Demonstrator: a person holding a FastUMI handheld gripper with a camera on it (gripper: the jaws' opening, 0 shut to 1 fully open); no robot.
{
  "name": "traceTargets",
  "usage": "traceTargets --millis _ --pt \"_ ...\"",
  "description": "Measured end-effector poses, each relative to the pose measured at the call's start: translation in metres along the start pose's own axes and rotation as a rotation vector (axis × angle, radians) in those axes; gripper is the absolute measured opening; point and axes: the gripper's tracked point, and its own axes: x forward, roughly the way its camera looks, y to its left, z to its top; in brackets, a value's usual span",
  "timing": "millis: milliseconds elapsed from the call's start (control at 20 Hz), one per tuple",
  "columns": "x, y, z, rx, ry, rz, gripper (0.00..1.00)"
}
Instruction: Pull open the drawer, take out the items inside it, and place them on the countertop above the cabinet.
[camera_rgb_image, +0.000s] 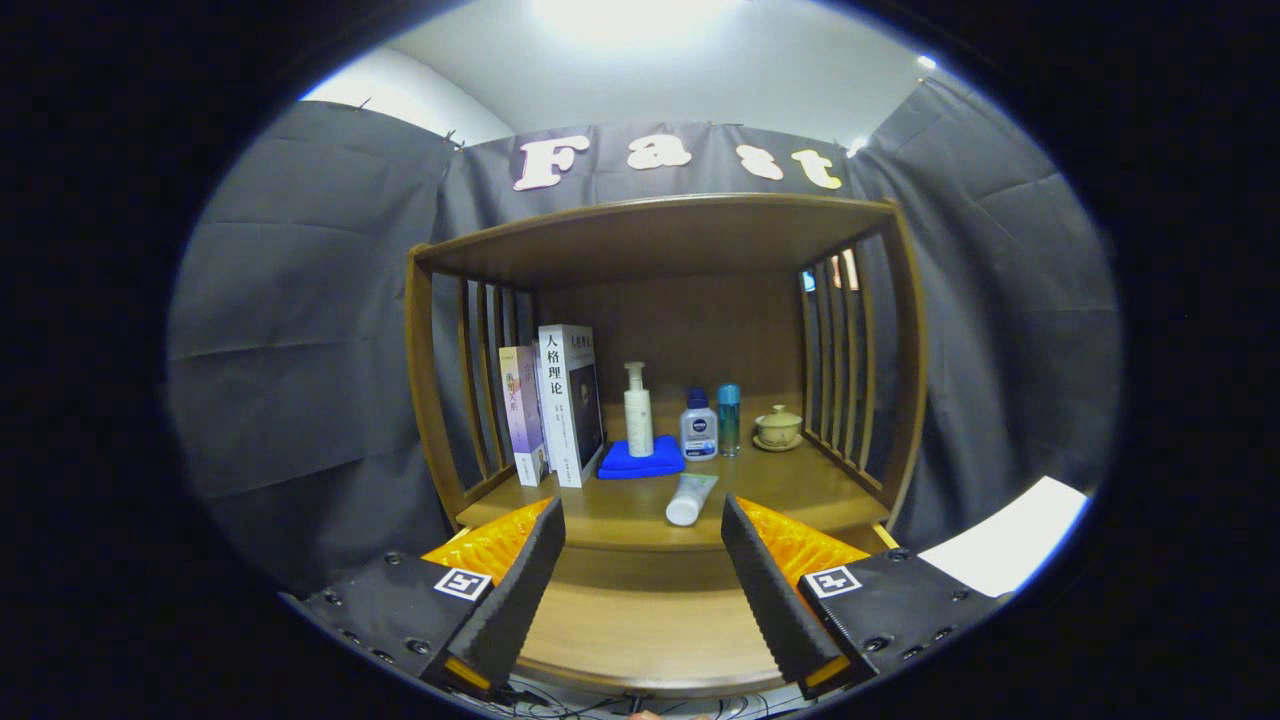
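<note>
**Gripper open ahead of the cabinet, items on the countertop**

The gripper (640, 570) faces the wooden cabinet (660, 235) head-on. Its two fingers stand wide apart and hold nothing; the gap between them frames the near edge of the countertop (800, 490) and the rounded wooden surface just below it.

On the countertop, from left to right:

- Two books stand upright against the left slatted side: a thin book (522, 412) on the outside and a thicker white book (568, 402) beside it, touching.
- A folded blue cloth (640, 460) lies just right of the books. A white pump bottle (638, 410) stands on the cloth.
- A small bottle with a blue cap (699, 428) stands right of the cloth, with a slim teal-capped bottle (729, 420) just beside it.
- A lidded ceramic cup on a saucer (778, 428) sits at the far right, near the right slatted side.
- A white tube (690, 498) lies flat nearer the gripper than the other items, cap end pointing toward the fingers, just beyond the gap between them.

Whether the wooden surface below the countertop edge is the drawer cannot be told.

A white sheet (1010, 545) lies to the right of the cabinet, beyond the right finger.
</note>
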Motion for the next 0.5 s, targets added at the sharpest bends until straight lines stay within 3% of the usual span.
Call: traceTargets --millis 350,500 --pt "-0.058 -0.018 -0.059 0.036 0.004 -0.083 0.98" --pt "-0.066 -0.014 -0.085 0.068 0.010 -0.074 0.98"
